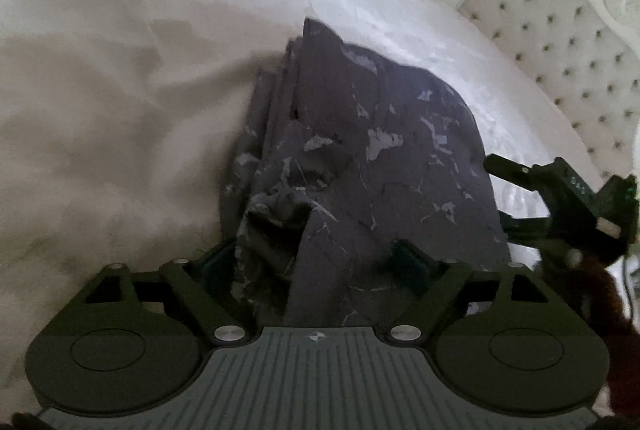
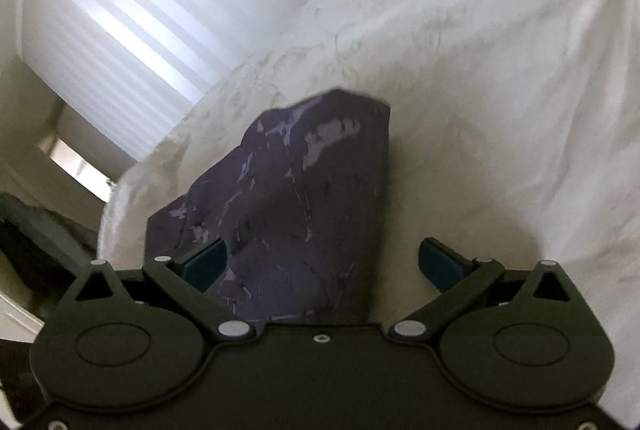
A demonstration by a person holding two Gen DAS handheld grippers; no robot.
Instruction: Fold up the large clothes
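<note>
Purple-grey garment (image 1: 360,166), folded into a thick stack, sits on my white bed (image 1: 100,110). Both grippers angle down at it. Its near edge is cut off behind the gripper bodies, and the right view's blurry. Left gripper (image 1: 312,262) and right gripper (image 2: 322,262) both have jaws spread wide, straddling the stack, not gripping anything.

garment's near edge (image 1: 328,302) behind gripper body
</note>
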